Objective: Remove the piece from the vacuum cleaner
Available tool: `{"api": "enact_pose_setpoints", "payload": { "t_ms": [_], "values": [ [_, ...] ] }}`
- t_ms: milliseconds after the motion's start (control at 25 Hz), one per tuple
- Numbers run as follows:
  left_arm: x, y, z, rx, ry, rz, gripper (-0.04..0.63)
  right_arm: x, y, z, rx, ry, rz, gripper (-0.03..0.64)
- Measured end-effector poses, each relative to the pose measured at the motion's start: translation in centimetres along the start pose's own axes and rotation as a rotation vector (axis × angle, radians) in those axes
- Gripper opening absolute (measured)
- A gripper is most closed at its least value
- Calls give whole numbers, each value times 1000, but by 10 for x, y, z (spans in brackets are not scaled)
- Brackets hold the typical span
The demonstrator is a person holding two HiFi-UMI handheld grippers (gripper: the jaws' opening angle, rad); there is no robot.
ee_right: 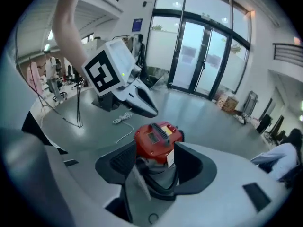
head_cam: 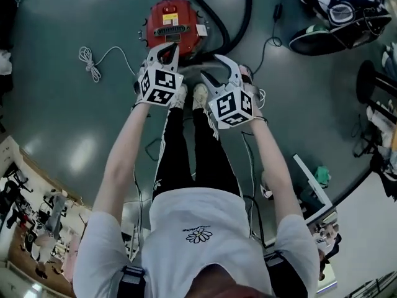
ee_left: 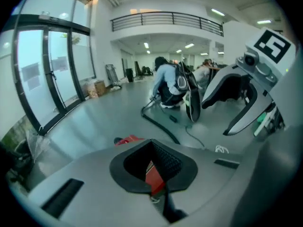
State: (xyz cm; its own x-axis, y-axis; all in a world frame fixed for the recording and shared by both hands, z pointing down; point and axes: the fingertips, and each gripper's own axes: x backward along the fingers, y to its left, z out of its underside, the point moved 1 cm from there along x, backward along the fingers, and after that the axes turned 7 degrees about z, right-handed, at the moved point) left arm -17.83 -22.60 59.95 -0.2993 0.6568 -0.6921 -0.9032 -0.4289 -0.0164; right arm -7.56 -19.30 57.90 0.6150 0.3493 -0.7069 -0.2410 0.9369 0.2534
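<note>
A red vacuum cleaner (head_cam: 170, 23) stands on the grey floor just beyond the person's feet, with a black hose (head_cam: 239, 17) curling off its back. My left gripper (head_cam: 164, 49) hangs over its near edge, jaws only a narrow slit apart and empty; a sliver of the red vacuum cleaner (ee_left: 128, 139) shows past the left gripper (ee_left: 154, 174). My right gripper (head_cam: 220, 67) is beside it, to the right and slightly nearer, open wide with nothing held. The right gripper view frames the vacuum cleaner (ee_right: 156, 136) between the spread jaws of the right gripper (ee_right: 156, 169), apart from it.
A coiled white cord (head_cam: 90, 61) lies on the floor to the left. Bags and shoes (head_cam: 341, 11) sit at the far right, with a black cable (head_cam: 273, 23) trailing toward them. Another person (ee_left: 168, 84) crouches in the distance. The person's shoes (head_cam: 189, 95) are under the grippers.
</note>
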Motion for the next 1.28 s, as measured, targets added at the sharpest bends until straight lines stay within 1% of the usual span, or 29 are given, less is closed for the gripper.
{"api": "enact_pose_setpoints", "payload": {
  "t_ms": [80, 200, 240, 280, 400, 480, 560, 640, 720, 800, 840, 880, 960, 1040, 1120, 1200, 1280],
  "values": [
    [-41, -8, 40, -67, 83, 43, 2, -37, 31, 48, 24, 89, -96, 233],
    [-83, -10, 83, -166, 190, 92, 2, -82, 70, 114, 188, 208, -190, 234],
    [-92, -11, 95, -190, 227, 107, 2, -92, 80, 132, 227, 241, -210, 235],
    [-99, -13, 105, -208, 263, 119, 2, -99, 87, 147, 244, 271, -224, 233],
    [-113, -16, 130, -215, 351, 140, 2, -114, 94, 181, 223, 353, -220, 233],
    [-119, -15, 135, -222, 375, 148, 2, -124, 89, 192, 213, 390, -197, 233],
    [-122, -15, 135, -239, 396, 169, 2, -133, 86, 198, 212, 417, -204, 233],
    [-122, -17, 137, -239, 433, 199, 2, -140, 91, 209, 221, 469, -258, 233],
    [-123, -18, 138, -239, 473, 223, 2, -144, 103, 221, 230, 545, -343, 233],
    [-123, -19, 138, -282, 499, 235, 2, -145, 114, 228, 226, 604, -405, 230],
    [-123, -19, 137, -305, 506, 240, 2, -145, 117, 228, 231, 614, -404, 139],
    [-123, -19, 136, -316, 511, 246, 2, -144, 118, 228, 244, 610, -387, 25],
    [-122, -20, 134, -299, 516, 263, 2, -140, 120, 229, 271, 588, -351, 23],
    [-121, -20, 132, -279, 514, 276, 2, -138, 122, 229, 273, 571, -320, 23],
    [-122, -19, 132, -283, 506, 274, 2, -139, 126, 230, 275, 564, -301, 23],
    [-125, -17, 133, -286, 502, 250, 2, -137, 132, 229, 301, 552, -300, 23],
    [-128, -12, 133, -285, 527, 204, 2, -134, 140, 226, 324, 537, -299, 23]
  ]
}}
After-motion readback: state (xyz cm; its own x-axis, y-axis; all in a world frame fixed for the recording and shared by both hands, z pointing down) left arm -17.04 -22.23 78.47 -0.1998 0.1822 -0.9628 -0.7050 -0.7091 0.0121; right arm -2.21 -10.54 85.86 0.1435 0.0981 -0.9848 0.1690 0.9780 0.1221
